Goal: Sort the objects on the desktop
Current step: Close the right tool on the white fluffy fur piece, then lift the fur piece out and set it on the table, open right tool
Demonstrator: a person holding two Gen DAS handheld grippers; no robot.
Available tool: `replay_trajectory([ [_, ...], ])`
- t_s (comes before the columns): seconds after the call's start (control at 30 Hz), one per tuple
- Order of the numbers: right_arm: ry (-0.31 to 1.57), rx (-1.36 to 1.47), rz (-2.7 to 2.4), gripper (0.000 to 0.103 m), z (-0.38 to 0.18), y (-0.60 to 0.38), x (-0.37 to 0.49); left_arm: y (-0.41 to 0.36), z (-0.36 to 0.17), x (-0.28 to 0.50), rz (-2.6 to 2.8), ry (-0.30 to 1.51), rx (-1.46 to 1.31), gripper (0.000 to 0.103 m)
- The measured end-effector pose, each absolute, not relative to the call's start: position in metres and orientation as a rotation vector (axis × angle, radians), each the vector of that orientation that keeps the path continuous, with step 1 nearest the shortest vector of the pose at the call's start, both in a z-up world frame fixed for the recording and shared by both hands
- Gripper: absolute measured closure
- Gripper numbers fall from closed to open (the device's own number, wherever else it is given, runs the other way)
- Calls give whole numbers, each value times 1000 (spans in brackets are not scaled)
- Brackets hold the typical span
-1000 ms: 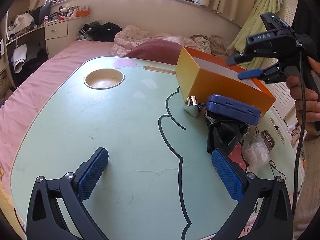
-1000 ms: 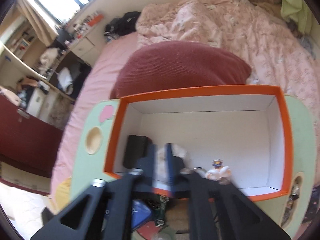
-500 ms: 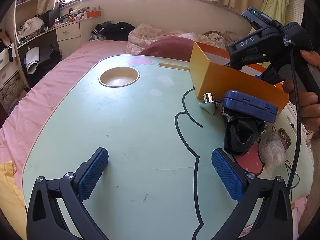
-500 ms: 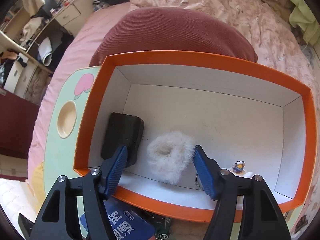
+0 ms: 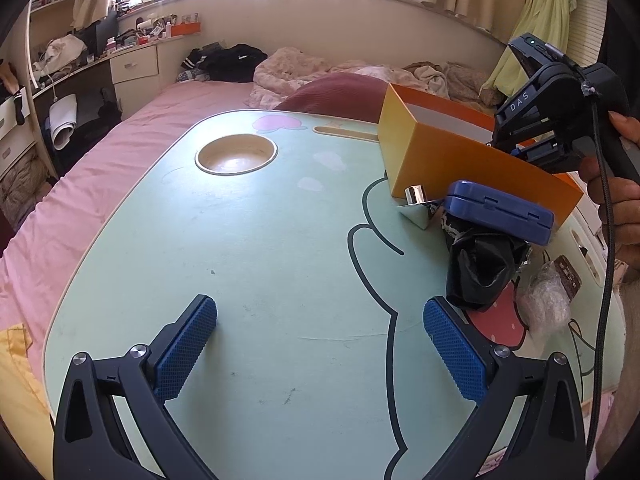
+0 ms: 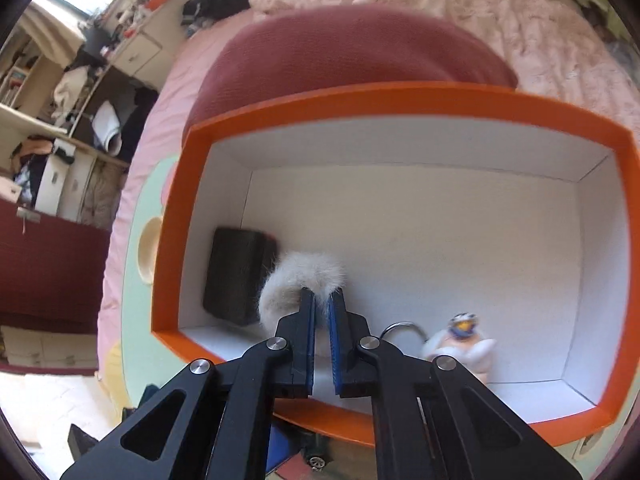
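The left and middle of the bench lie bare; only the sunken cup well breaks the surface there. The right side is crowded: the orange box stands as a wall, with a metal cap, blue case, black bag and clear wrap packed along its near side. Inside the box, the right and far floor is open; a black block, fluffy ring and duck toy fill the near-left part.
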State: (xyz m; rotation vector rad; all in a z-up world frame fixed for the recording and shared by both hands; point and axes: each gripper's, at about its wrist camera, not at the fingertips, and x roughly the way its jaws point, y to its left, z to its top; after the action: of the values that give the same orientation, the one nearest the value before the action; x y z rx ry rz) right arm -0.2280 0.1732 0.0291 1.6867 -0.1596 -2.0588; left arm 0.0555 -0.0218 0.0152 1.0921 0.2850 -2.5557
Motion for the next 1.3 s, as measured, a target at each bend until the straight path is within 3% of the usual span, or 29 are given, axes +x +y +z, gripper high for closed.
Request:
replay_trajectory([
  [0.17, -196, 1652, -2097, 93, 42, 193, -224, -22, 16, 55, -2556, 281, 1092, 0],
  [0.23, -171, 1629, -2123, 77, 50, 190, -218, -22, 16, 55, -2557, 281, 1091, 0],
  [0.27, -172, 1624, -2122, 57, 54, 181, -218, -22, 16, 55, -2557, 280, 1091, 0],
  [0.37, -164, 1537, -2188, 60, 70, 168, -211, -22, 15, 55, -2557, 282, 1092, 0],
  [0.43, -90, 1520, -2255, 56, 76, 160, -208, -21, 15, 55, -2557, 283, 1091, 0],
  [0.5, -11, 1528, -2281, 27, 73, 151, -208, -21, 16, 55, -2557, 279, 1092, 0],
  [0.57, 24, 1571, -2299, 27, 62, 145, -211, -21, 16, 55, -2558, 274, 1093, 0],
  [0.63, 44, 1656, -2285, 36, 43, 144, -218, -22, 16, 55, -2559, 274, 1092, 0],
  [0.67, 62, 1665, -2287, 49, 37, 142, -220, -22, 16, 55, -2560, 277, 1092, 0],
  [0.77, 210, 1697, -2359, 70, 23, 134, -223, -23, 16, 55, -2565, 278, 1090, 0],
  [0.93, 327, 1644, -2399, 71, 23, 126, -212, -24, 16, 54, -2564, 279, 1095, 0],
  [1.3, 23, 1258, -2538, 72, 102, 151, -161, -22, 15, 51, -2557, 249, 1109, 0],
])
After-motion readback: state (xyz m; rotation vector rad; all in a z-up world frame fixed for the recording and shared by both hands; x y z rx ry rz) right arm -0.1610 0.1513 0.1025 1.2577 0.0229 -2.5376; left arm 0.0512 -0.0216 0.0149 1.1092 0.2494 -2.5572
